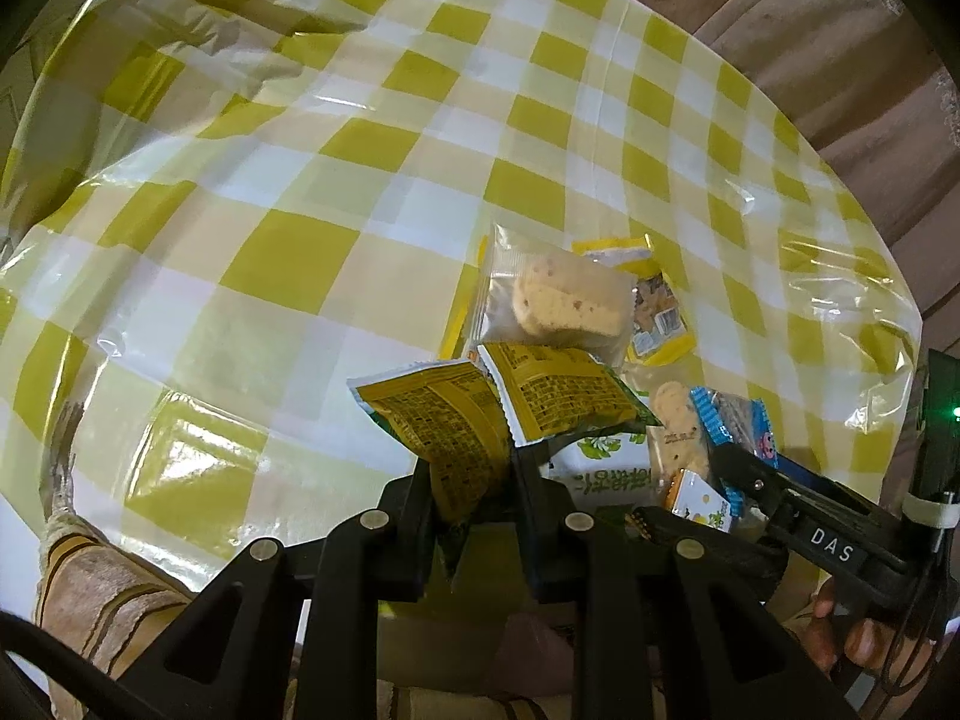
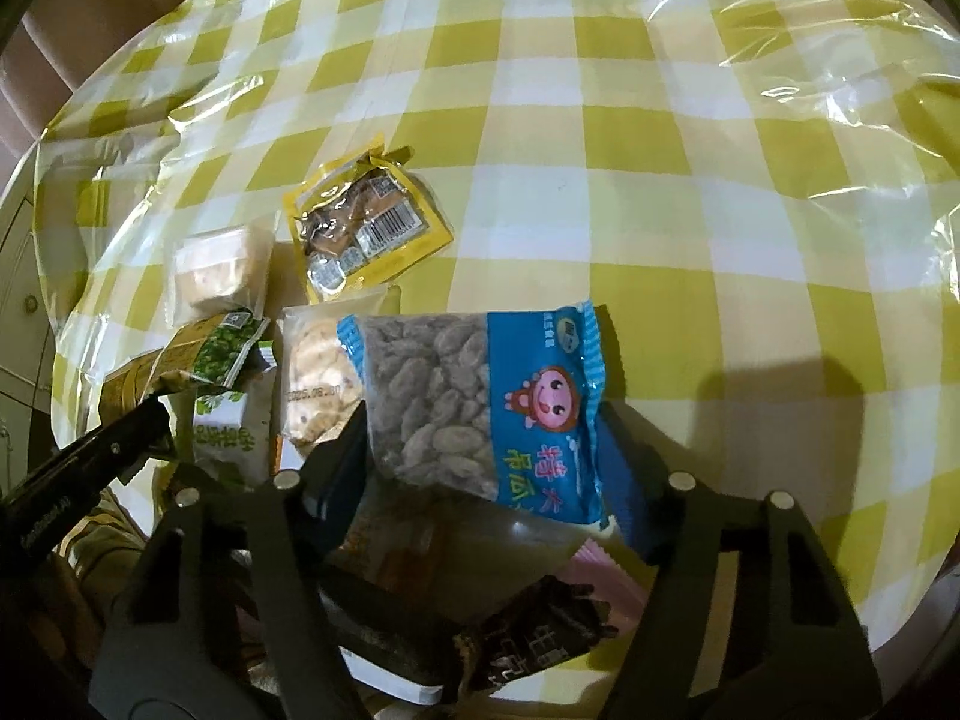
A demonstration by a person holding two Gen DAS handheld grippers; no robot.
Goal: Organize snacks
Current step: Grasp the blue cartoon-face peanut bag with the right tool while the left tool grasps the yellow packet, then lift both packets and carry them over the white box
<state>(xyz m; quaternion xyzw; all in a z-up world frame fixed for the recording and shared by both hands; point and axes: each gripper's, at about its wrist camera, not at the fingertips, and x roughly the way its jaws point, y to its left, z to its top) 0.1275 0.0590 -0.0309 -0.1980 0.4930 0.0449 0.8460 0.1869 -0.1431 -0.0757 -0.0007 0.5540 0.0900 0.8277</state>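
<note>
White letters "DAS" on right gripper (image 1: 729,468); date stamp "2025.06" on clear cracker packet (image 2: 315,381); Chinese characters, partly legible, on blue snack packet (image 2: 480,402); barcode on yellow packet (image 2: 366,228).

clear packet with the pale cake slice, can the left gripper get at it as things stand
Probably not yet: the left gripper is shut on a yellow printed snack packet, so its jaws are occupied. The clear cake packet lies just ahead, uncovered on top.

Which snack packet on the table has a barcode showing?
The yellow-edged packet farthest from the right gripper; its white barcode label faces up, unlike the others.
</note>
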